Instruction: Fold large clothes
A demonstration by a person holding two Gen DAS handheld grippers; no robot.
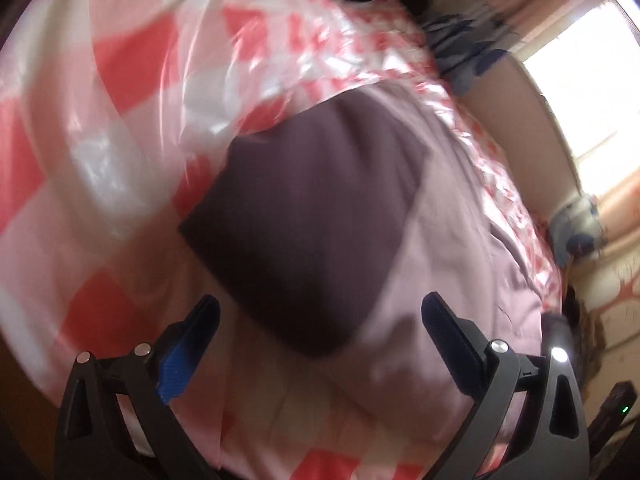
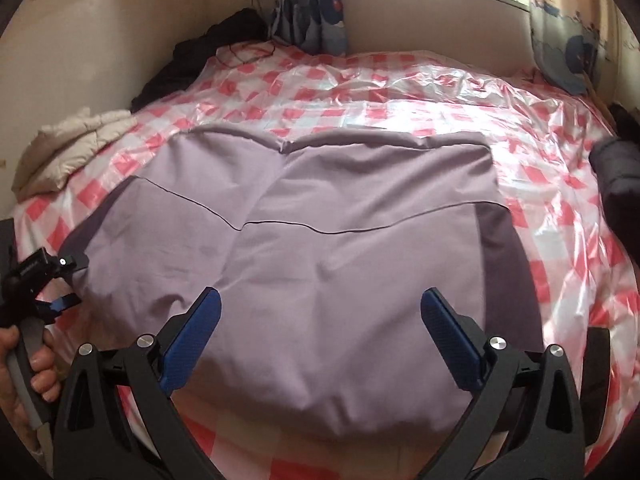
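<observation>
A large lilac garment (image 2: 320, 240) with dark purple side panels lies spread flat on the bed, partly folded, with a fold edge across its middle. My right gripper (image 2: 320, 308) is open and empty, just above the garment's near part. My left gripper (image 1: 320, 312) is open and empty, close above a dark purple panel (image 1: 312, 216) of the same garment (image 1: 460, 240); that view is blurred. The left gripper also shows in the right wrist view (image 2: 52, 304), held by a hand at the garment's left edge.
The bed is covered by a pink-and-white checked plastic sheet (image 2: 400, 92). A beige padded jacket (image 2: 72, 144) lies at the left, dark clothes (image 2: 208, 52) at the back left, a dark item (image 2: 616, 176) at the right. A wall and window are behind.
</observation>
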